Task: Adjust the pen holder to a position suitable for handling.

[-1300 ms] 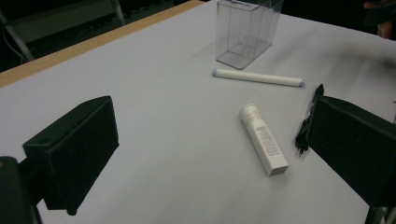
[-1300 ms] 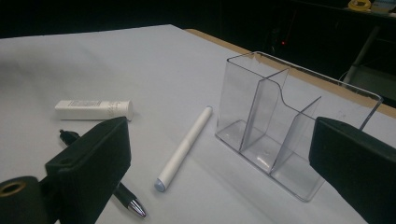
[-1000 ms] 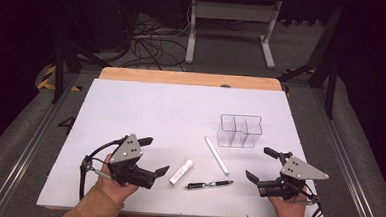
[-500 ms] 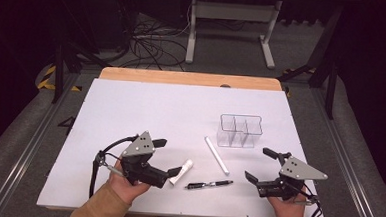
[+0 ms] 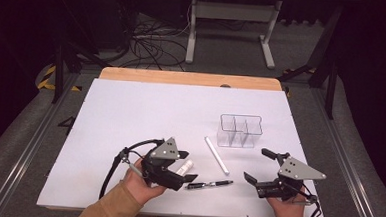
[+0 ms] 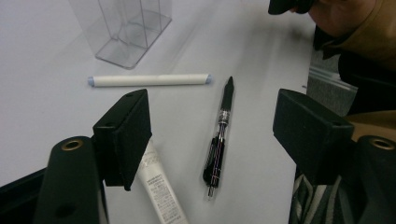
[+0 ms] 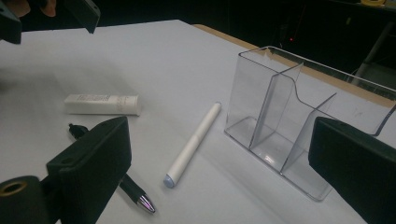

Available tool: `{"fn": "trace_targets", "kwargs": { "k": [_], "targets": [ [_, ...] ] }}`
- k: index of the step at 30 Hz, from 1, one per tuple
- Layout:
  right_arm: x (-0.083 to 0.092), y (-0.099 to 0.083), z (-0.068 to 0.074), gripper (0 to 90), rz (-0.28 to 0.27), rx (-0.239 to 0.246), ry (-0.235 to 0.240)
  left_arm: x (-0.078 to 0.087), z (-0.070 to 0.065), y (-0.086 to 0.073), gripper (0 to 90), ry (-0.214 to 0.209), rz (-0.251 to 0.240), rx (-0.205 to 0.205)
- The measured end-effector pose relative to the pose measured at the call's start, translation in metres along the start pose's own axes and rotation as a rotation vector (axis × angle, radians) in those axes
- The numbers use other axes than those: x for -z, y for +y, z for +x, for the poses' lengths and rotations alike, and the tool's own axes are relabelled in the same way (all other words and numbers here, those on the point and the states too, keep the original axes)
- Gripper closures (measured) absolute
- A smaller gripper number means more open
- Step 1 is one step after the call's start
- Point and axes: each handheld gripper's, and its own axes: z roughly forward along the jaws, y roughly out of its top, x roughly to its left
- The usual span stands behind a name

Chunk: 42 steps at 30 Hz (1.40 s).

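My left gripper (image 5: 188, 166) is low over the white mat, and its jaws have just been closing. They stand apart around a short white tube (image 5: 184, 167) without pressing on it. In the left gripper view the tube (image 6: 159, 191) lies under the left jaw and a black pen (image 6: 219, 140) lies between the jaws (image 6: 215, 116). The pen (image 5: 209, 184) rests just right of that gripper. A white marker (image 5: 217, 155) lies beyond it. My right gripper (image 5: 257, 165) is open and holds nothing, facing the marker (image 7: 194, 144) and a clear three-part organizer (image 7: 280, 121).
The clear organizer (image 5: 240, 131) stands upright right of centre on the white mat (image 5: 146, 111). A wooden table edge (image 5: 182, 78) runs along the far side. Cables and a desk frame sit on the floor beyond.
My left gripper has slid right to the white tube, and its jaws are narrower than before. The right gripper, pen, marker and organizer have stayed put.
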Motion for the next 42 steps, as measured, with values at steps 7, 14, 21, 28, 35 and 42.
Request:
{"fn": "trace_targets", "kwargs": {
  "k": [7,14,21,28,35,42],
  "targets": [
    [-0.001,0.000,0.000,6.3,0.004,0.003,0.003,-0.024,-0.005,0.006,33.3,0.001,0.121,-0.065],
    [-0.002,0.000,0.000,6.3,0.009,0.000,0.005,-0.043,-0.006,0.009,36.6,-0.009,0.202,-0.091],
    [-0.002,-0.001,0.000,6.3,0.012,-0.001,0.008,-0.065,-0.007,0.014,38.8,-0.021,0.301,-0.092],
    [-0.002,-0.001,0.000,6.3,0.013,0.000,0.009,-0.079,-0.011,0.015,46.6,-0.027,0.364,-0.128],
    [-0.003,-0.001,0.000,6.3,0.017,0.002,0.012,-0.093,-0.012,0.014,54.8,-0.025,0.420,-0.186],
    [-0.002,-0.001,0.000,6.2,0.018,0.003,0.014,-0.102,-0.013,0.013,64.5,-0.032,0.444,-0.208]
  ]
}}
